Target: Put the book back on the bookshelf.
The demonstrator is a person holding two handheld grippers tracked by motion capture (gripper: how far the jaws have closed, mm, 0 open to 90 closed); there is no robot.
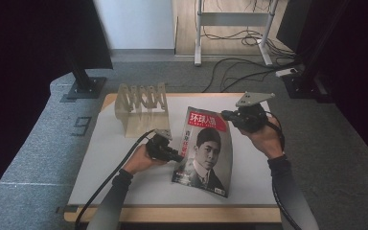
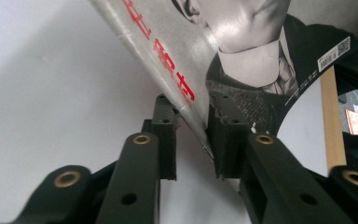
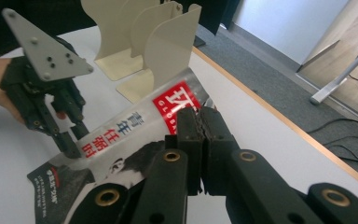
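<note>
the magazine [image 1: 205, 152] sits mid-frame in the high view, lifted off the white table [image 1: 105, 158]. the left gripper [image 1: 175, 155] pinches its left edge; the right gripper [image 1: 226, 115] has its jaws pressed together on the top right corner. a beige file rack [image 1: 141, 109] stands upper left.

A magazine [image 1: 206, 151] with a red masthead and a black-and-white portrait cover bows upward above the bench [image 1: 124, 187], centre toward four o'clock.
</note>
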